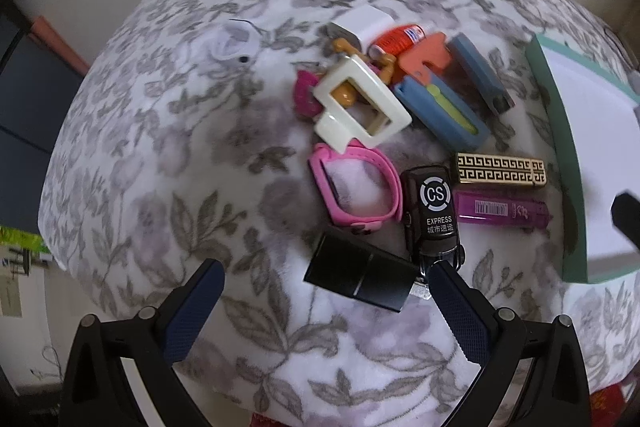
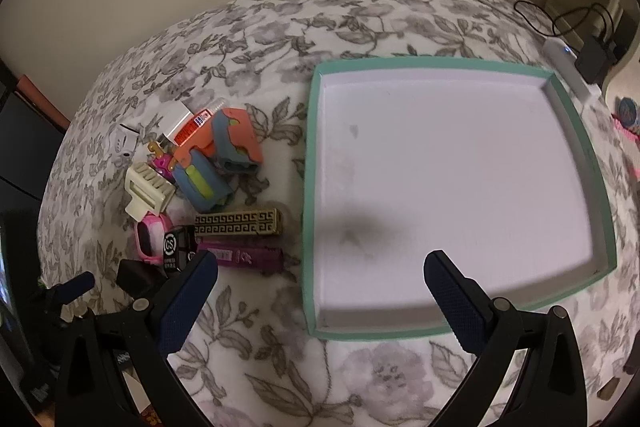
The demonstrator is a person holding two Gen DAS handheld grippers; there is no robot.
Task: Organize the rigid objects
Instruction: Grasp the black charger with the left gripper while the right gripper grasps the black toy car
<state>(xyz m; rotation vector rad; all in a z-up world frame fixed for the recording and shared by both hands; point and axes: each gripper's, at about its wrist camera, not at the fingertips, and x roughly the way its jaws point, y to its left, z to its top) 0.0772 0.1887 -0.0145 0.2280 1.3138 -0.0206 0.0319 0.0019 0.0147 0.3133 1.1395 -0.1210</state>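
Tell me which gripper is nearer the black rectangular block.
Left. The left gripper hangs open right over the black rectangular block; the right gripper hovers open further off, by the tray.

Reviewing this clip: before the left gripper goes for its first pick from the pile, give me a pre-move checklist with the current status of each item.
1. Left gripper open and empty: ok, jaws spread wide.
2. Right gripper open and empty: ok.
3. Green-rimmed tray ready to receive: ok, nothing lies in it.
4. Nearest target free to grab: ok, the black flat box sits between the left fingers, apart from the pink wristband.
5. Neighbour clearance: not ok, the black CS Express stamp lies right by the right-hand finger.
6. Rest of pile separable: not ok, the cream clip lies on top of other pieces.
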